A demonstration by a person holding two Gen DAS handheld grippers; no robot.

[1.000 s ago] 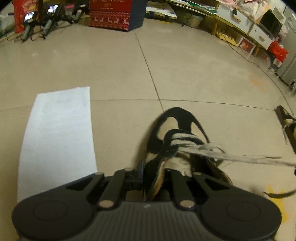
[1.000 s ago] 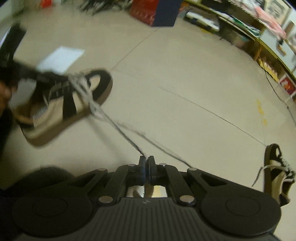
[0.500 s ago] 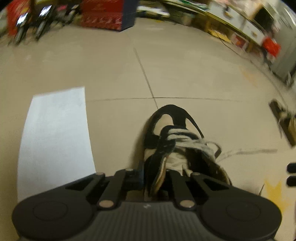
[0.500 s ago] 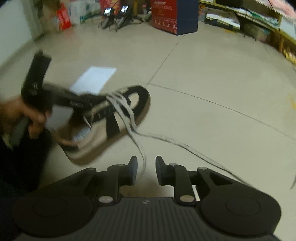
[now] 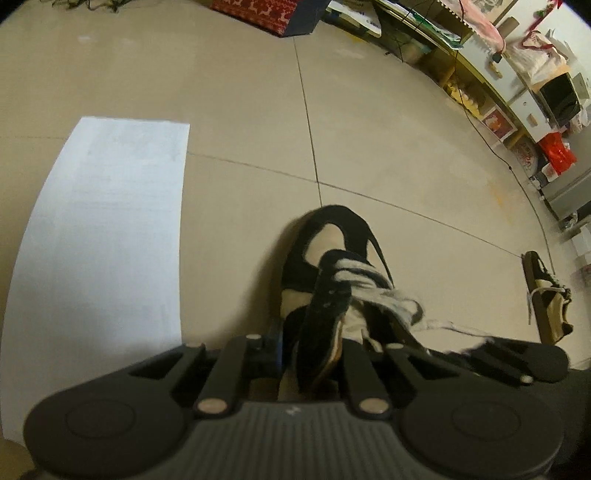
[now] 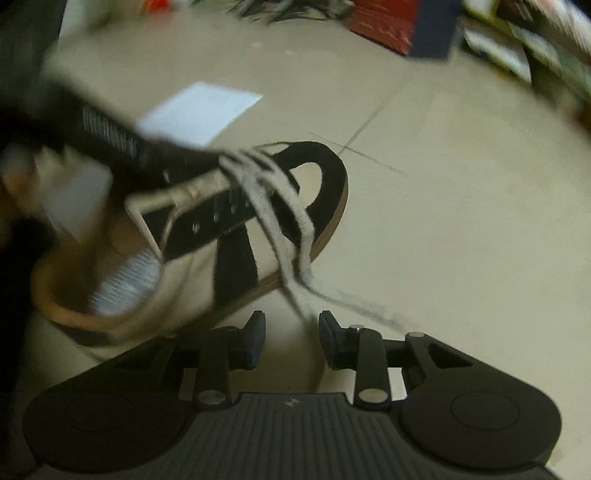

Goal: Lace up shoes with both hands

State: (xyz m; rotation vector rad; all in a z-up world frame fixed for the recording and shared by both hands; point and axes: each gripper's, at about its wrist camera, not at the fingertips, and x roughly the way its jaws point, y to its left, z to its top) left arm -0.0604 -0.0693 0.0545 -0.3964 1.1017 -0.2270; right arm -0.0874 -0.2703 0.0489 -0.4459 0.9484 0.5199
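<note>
A black-and-cream shoe [image 5: 332,236] is held just above the floor, toe pointing away. My left gripper [image 5: 314,350] is shut on its black eyelet flap; the jaws are easing open a little but still press on it. Grey-white laces [image 5: 373,291] cross the tongue and trail off to the right. In the right wrist view the shoe [image 6: 240,258] lies on its side, with loose lace ends [image 6: 284,229] hanging toward my right gripper [image 6: 291,325]. Its jaws are closing; one strand reaches between the tips, untouched. The blurred left gripper [image 6: 110,144] shows above the shoe.
A white paper sheet [image 5: 103,229] lies on the tiled floor left of the shoe. A second shoe [image 5: 550,299] lies on its side far right. A red box [image 5: 258,11] and cluttered shelves [image 5: 517,92] line the back and right.
The right gripper let go of the taut lace ends, opened, and moved in close to the shoe; the lace went slack. The left gripper rolled a little, keeping its hold on the shoe.
</note>
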